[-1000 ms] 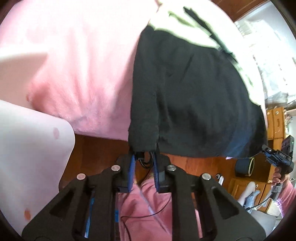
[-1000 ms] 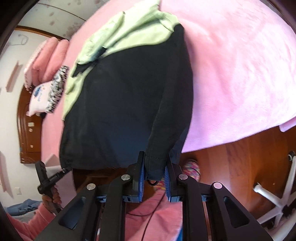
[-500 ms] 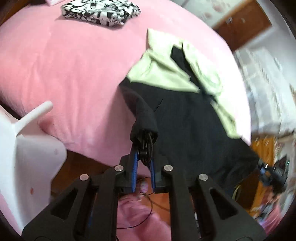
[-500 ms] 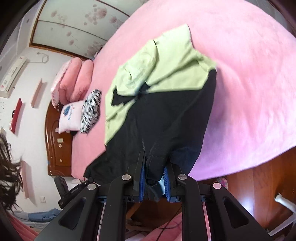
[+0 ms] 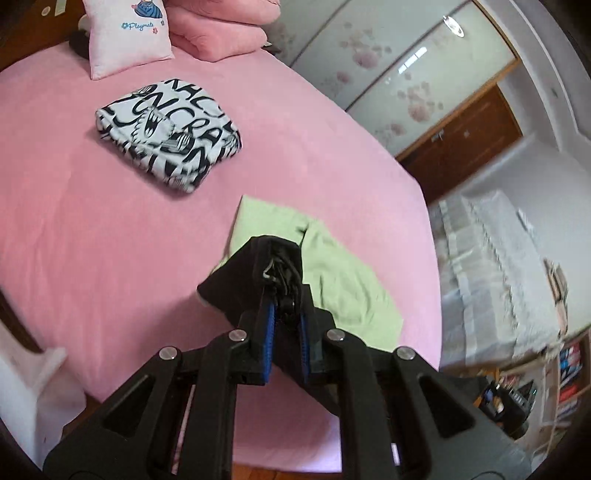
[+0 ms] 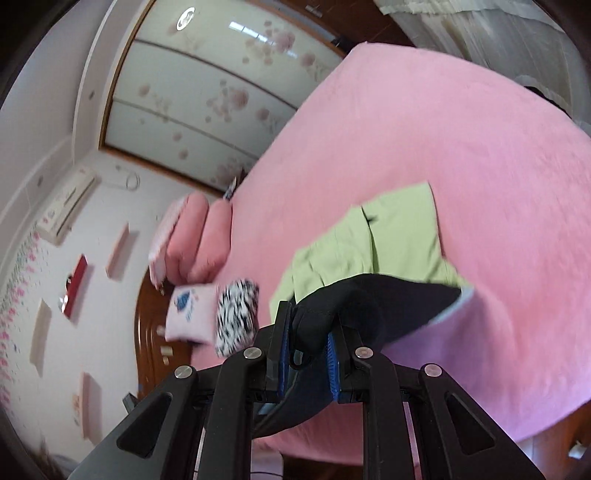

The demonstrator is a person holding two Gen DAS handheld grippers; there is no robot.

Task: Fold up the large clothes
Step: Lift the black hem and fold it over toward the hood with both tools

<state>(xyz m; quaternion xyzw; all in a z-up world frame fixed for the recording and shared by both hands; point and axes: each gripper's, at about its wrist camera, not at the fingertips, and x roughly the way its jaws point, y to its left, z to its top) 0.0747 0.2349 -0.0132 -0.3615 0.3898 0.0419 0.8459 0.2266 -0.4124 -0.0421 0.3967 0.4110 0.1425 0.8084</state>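
A large black and light-green garment (image 5: pixel 332 273) lies on the pink bed (image 5: pixel 92 229). Its green upper part rests flat on the cover, while the black lower part is lifted off the bed. My left gripper (image 5: pixel 286 314) is shut on a bunched black corner of the hem, held up above the green part. In the right wrist view the same garment (image 6: pixel 391 243) shows its green part beyond a raised black fold, and my right gripper (image 6: pixel 306 339) is shut on the other black corner.
A folded black-and-white printed garment (image 5: pixel 170 136) lies further up the bed, near a white pillow (image 5: pixel 125 33) and pink pillows (image 5: pixel 218 26). A wardrobe with flowered sliding doors (image 6: pixel 207 92) stands behind. A white chair (image 5: pixel 22 384) is at the bed's near left edge.
Both grippers rose from the bed's foot and swung forward over it, carrying the black hem up toward the green part. The views now look along the bed to the pillows.
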